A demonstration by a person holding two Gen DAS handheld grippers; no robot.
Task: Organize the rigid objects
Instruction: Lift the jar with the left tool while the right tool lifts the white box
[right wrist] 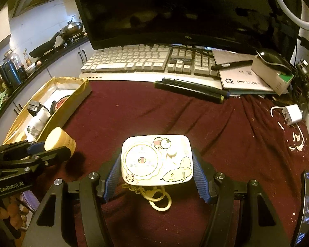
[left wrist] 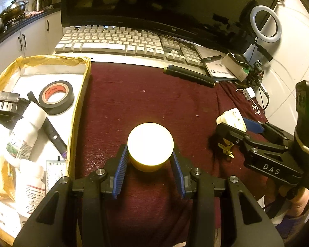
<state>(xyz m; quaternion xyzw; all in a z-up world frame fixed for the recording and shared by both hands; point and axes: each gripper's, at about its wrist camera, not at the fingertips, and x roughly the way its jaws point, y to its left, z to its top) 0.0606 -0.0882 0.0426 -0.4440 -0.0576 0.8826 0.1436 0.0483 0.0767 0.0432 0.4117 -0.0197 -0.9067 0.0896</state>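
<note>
My left gripper (left wrist: 150,158) is shut on a small round yellow jar (left wrist: 150,144) with a pale lid, held over the dark red cloth (left wrist: 146,94). From the right wrist view the same jar (right wrist: 59,142) sits in the left gripper (right wrist: 51,147) at the far left. My right gripper (right wrist: 156,168) is shut on a white rounded gadget (right wrist: 156,159) covered in cartoon stickers, with a yellow clasp (right wrist: 157,198) dangling under it. In the left wrist view that gadget (left wrist: 232,119) shows at the right in the right gripper (left wrist: 237,126). A yellow-lined cardboard box (left wrist: 80,107) lies to the left.
The box holds a black tape roll (left wrist: 56,96), white bottles (left wrist: 26,135), a dark pen (left wrist: 51,131) and a black clip. Behind the cloth lie two black markers (right wrist: 191,89), a keyboard (right wrist: 146,61), a monitor, a notebook (right wrist: 243,80) and a white charger (right wrist: 291,114). A phone (right wrist: 308,205) stands at the right.
</note>
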